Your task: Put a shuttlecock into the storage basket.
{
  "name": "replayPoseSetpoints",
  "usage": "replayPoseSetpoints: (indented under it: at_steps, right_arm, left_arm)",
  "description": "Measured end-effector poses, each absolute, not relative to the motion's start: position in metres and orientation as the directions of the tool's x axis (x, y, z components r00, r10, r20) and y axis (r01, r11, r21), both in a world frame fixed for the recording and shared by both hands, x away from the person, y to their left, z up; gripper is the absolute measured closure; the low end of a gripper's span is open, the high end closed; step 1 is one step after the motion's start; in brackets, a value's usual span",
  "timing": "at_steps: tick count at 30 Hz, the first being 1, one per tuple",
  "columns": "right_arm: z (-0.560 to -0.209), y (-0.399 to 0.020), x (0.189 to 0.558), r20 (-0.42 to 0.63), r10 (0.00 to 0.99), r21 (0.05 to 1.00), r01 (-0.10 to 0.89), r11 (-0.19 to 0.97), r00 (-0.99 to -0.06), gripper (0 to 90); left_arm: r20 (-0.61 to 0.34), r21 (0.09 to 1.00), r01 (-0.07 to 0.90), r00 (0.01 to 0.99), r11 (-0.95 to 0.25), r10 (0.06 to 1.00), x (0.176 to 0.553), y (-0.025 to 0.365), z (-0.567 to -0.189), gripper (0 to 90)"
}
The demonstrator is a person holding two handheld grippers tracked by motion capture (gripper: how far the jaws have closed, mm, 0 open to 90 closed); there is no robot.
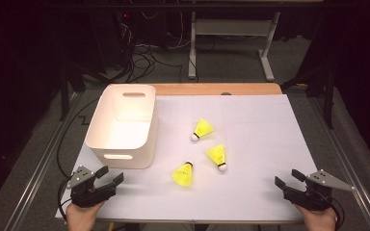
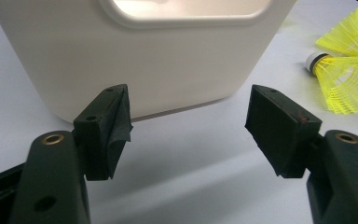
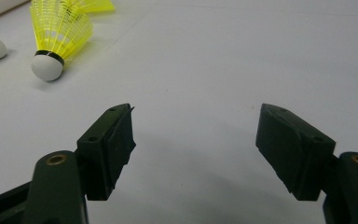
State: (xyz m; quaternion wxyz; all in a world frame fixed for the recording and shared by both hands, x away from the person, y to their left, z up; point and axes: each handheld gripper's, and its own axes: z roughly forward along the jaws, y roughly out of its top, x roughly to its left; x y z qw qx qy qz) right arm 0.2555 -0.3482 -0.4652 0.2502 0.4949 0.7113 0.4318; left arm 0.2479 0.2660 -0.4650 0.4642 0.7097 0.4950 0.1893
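Three yellow shuttlecocks with white corks lie on the white table sheet [image 1: 260, 130]: one farthest back [image 1: 202, 129], one to the right [image 1: 217, 156], one nearest me [image 1: 183, 174]. A white plastic bin [image 1: 139, 149] with handle cut-outs stands at the left. My left gripper [image 1: 110, 174] rests open at the near left corner, just in front of the bin [image 2: 144, 51], with nothing between its jaws [image 2: 189, 123]; two shuttlecocks [image 2: 349, 84] lie off to its right. My right gripper [image 1: 287, 177] sits open and empty at the near right corner [image 3: 196, 140], with a shuttlecock [image 3: 58, 32] far ahead to its left.
The table's wooden far edge [image 1: 212, 89] shows beyond the sheet. Metal rails [image 1: 38, 168] run along both sides of the table. Behind it are a white desk frame [image 1: 231, 33] and cables on the dark floor [image 1: 144, 57].
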Motion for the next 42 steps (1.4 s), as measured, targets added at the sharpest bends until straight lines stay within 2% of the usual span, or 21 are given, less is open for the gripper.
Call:
replayPoseSetpoints:
  at_steps: [42]
  right_arm:
    - [-0.466,-0.348,0.256,0.076,0.920,0.859,0.493,0.136,-0.384,28.3]
  left_arm:
    - [-0.190,0.850,0.517,0.481,-0.102,0.856,0.249,0.251,-0.462,31.0]
